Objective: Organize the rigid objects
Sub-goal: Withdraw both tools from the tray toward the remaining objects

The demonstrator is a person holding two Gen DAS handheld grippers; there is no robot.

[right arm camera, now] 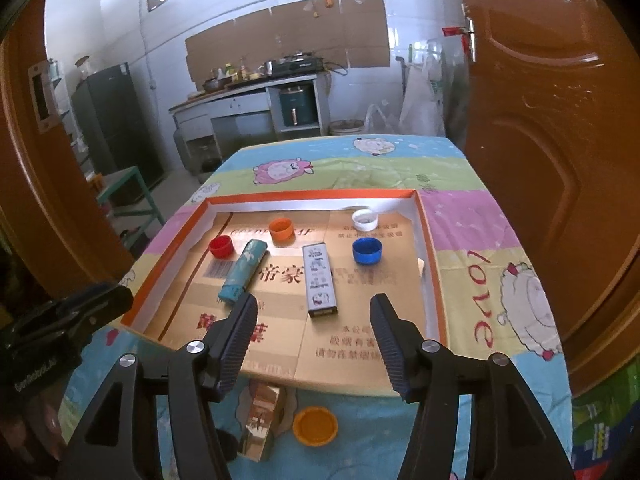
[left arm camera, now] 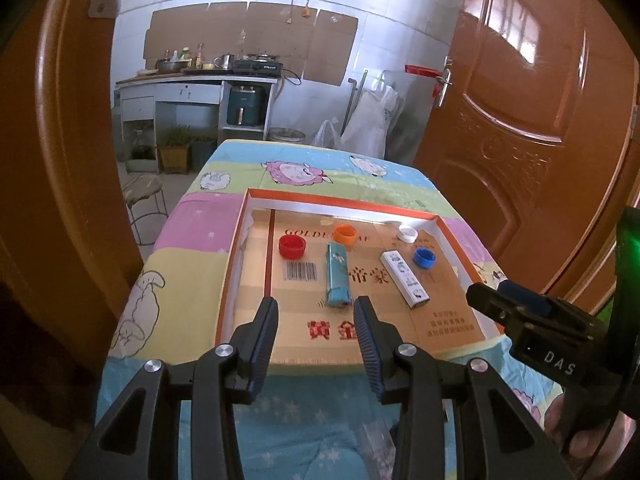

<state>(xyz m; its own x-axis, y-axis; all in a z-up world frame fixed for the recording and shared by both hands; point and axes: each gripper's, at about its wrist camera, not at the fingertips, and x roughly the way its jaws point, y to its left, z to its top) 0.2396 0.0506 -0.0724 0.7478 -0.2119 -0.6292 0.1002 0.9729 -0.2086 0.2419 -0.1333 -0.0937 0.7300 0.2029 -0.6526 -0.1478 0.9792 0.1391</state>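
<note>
Sorting looks part done: both the left tool [left arm camera: 315, 320] and right tool [right arm camera: 314, 316] hang spread and empty over the cardboard tray [right arm camera: 430, 280], so next comes fetching the orange cap [right arm camera: 315, 426] and small box [right arm camera: 260, 424] lying outside on the table [right arm camera: 480, 240].
</note>
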